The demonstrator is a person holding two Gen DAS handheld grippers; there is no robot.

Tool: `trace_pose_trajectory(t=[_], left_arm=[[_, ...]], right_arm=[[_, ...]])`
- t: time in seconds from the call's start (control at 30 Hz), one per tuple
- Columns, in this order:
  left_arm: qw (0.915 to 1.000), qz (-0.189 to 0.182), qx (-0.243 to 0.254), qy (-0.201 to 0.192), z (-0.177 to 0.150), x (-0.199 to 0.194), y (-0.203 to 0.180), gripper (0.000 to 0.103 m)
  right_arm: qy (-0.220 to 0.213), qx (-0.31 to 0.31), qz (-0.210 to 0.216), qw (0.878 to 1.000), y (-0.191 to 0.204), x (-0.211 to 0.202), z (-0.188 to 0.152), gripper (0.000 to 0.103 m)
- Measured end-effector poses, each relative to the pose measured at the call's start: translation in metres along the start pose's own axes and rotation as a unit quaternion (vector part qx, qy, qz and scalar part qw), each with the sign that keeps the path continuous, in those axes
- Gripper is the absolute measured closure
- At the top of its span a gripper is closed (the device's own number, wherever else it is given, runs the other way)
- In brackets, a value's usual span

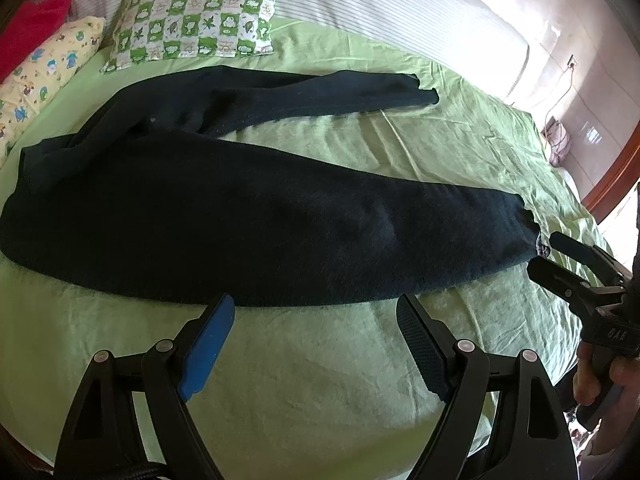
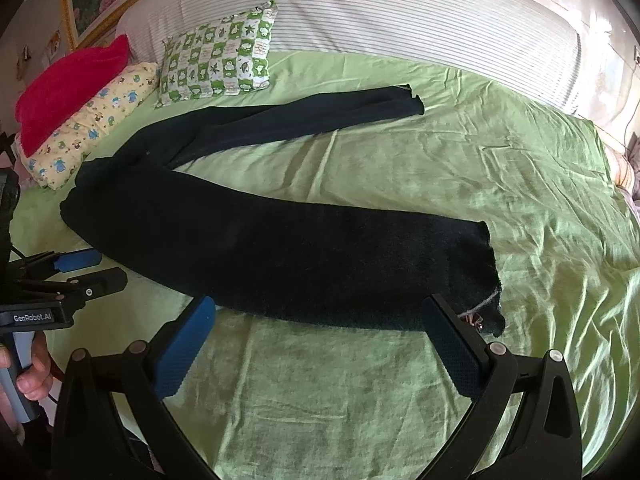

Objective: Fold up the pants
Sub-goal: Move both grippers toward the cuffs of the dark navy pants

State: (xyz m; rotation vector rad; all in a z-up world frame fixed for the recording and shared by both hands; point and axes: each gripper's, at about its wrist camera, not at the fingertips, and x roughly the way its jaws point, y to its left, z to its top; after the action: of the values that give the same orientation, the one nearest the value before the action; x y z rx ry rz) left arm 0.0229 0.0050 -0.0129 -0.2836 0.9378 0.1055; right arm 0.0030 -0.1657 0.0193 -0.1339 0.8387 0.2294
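Over at the bed's left end sit a red cushion (image 2: 72, 84), a yellow printed pillow (image 2: 90, 128) and a green-checked pillow (image 2: 218, 56), all clear of my work. In front of them the dark pants (image 2: 256, 240) lie flat on the green sheet (image 2: 360, 392), waistband toward the left end, the two legs spread in a V that opens toward the right end. The far leg (image 1: 304, 92) runs along the striped headboard (image 2: 400, 12) side; the near leg (image 1: 300, 232) lies along the near edge, right under my tools.

My left gripper (image 1: 316, 320) hovers just short of the near leg, about midway along it, jaws spread wide with nothing between them. My right gripper (image 2: 320, 320) hangs near the near leg's cuff (image 2: 486, 288), also spread wide and empty, its right finger (image 2: 452, 348) just beside the cuff's frayed corner.

No fold made yet, I'd say; this is the approach to the first one. Next I'd guess each gripper needs to come down and pinch the near leg's edge, right at the cuff, left further up, taking both layers but not the sheet. Then lift and carry it across onto the far leg.
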Motion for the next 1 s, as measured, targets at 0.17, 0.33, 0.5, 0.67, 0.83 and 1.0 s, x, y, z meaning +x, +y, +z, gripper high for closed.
trace_pose_trajectory(t=[0.17, 0.33, 0.5, 0.67, 0.83, 1.0], left_arm=[[1.0000, -0.005, 0.004, 0.000, 0.009, 0.002, 0.001, 0.019], [0.9999, -0.009, 0.010, 0.002, 0.025, 0.005, 0.005, 0.019], [0.9996, -0.009, 0.027, 0.003, 0.046, 0.013, 0.005, 0.019], [0.9991, -0.011, 0.040, 0.007, 0.066, 0.026, 0.004, 0.019], [0.9986, -0.011, 0.051, 0.009, 0.082, 0.037, 0.002, 0.019], [0.9981, -0.011, 0.060, 0.011, 0.095, 0.045, 0.000, 0.019]], right_arm=[[-0.032, 0.025, 0.042, 0.998, -0.009, -0.001, 0.008, 0.001], [-0.051, 0.077, 0.123, 0.988, -0.026, 0.007, 0.025, 0.001], [-0.001, 0.100, 0.127, 0.987, -0.035, 0.022, 0.045, 0.001], [0.048, 0.109, 0.115, 0.986, -0.050, 0.042, 0.066, 0.001], [0.029, 0.091, 0.107, 0.990, -0.056, 0.051, 0.086, 0.001], [0.022, 0.081, 0.111, 0.990, -0.060, 0.061, 0.103, 0.000]])
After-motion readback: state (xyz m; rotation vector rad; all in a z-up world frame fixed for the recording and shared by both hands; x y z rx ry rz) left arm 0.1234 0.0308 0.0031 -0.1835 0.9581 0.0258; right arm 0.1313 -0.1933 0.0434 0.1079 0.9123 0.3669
